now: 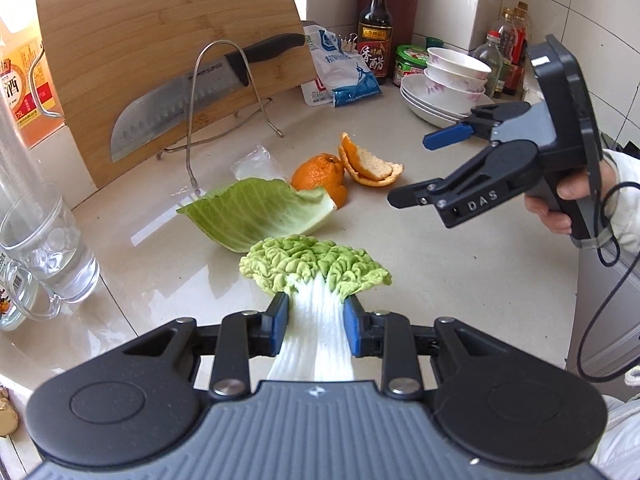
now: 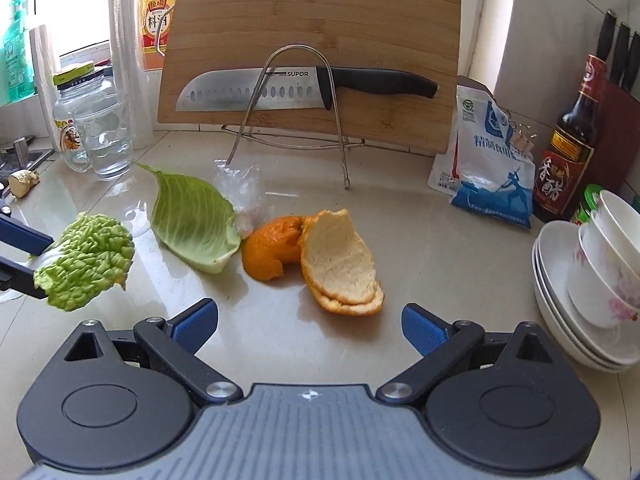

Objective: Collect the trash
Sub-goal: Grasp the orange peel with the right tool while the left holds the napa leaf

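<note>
My left gripper [image 1: 316,322] is shut on the white stalk of a napa cabbage leaf [image 1: 316,268], whose crinkled green top hangs above the counter; the same leaf [image 2: 86,256] shows at the left of the right wrist view. A flat green cabbage leaf [image 1: 260,212] [image 2: 192,220], orange peels [image 1: 348,168] [image 2: 316,256] and a crumpled clear plastic scrap [image 1: 254,162] [image 2: 238,188] lie on the counter. My right gripper [image 2: 310,326] is open, hovering just in front of the orange peels with nothing between its fingers; it appears at the right [image 1: 412,168] in the left wrist view.
A bamboo cutting board [image 2: 312,40] with a knife [image 2: 280,88] stands on a wire rack at the back. Stacked bowls and plates [image 2: 592,292], a salt bag [image 2: 492,168] and a vinegar bottle [image 2: 568,148] are right; a glass [image 2: 106,136] and jar left.
</note>
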